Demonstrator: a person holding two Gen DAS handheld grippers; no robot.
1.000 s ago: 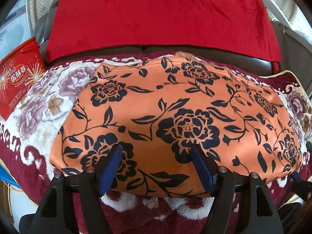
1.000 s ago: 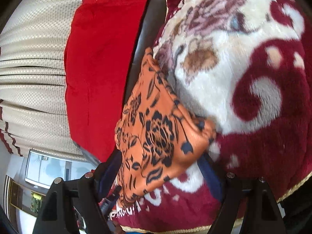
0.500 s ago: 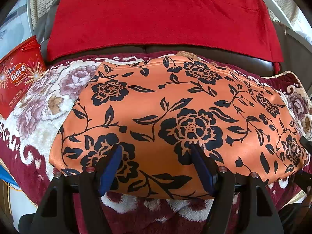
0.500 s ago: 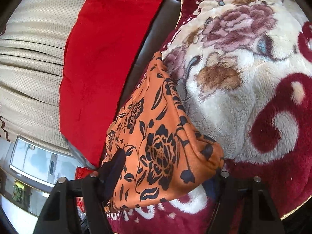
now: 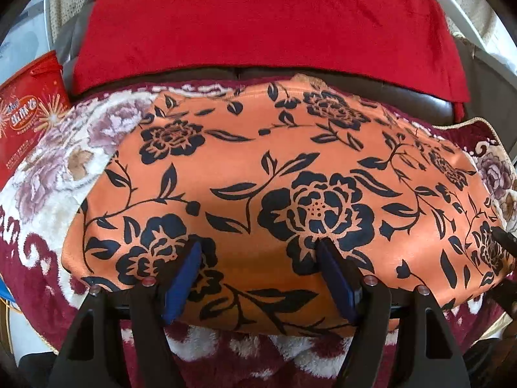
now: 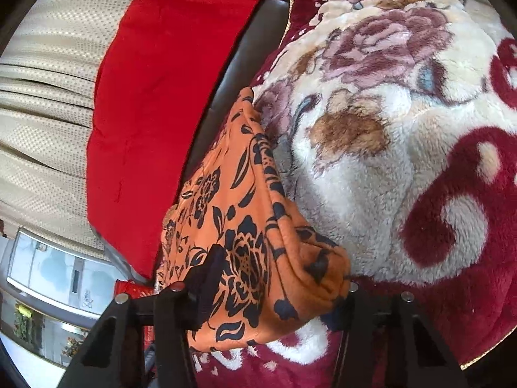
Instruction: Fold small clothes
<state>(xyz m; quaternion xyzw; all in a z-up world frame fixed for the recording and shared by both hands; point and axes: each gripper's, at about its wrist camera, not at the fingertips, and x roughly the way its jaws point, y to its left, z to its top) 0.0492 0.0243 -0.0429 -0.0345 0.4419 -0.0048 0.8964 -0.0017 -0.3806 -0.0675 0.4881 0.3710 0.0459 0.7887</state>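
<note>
An orange garment with black flowers [image 5: 278, 174] lies spread flat on a plush maroon and cream blanket [image 5: 55, 190]. My left gripper [image 5: 260, 258] is open, its blue pads resting over the garment's near edge. In the right wrist view the garment's right end [image 6: 258, 242] bunches up between the fingers of my right gripper [image 6: 278, 278]. The right finger is hidden under the cloth, so I cannot tell whether the jaws are closed on it. The right gripper's tip also shows at the left wrist view's right edge [image 5: 504, 242].
A red cloth [image 5: 258, 19] covers the dark sofa back [image 5: 410, 97] behind the blanket. A red snack box [image 5: 26, 119] stands at the left. Beige curtains [image 6: 42, 97] and a glass cabinet [image 6: 48, 278] lie beyond the sofa.
My right gripper has tilted and moved further onto the garment's right end, which now bunches higher between its fingers. The left gripper has barely moved.
</note>
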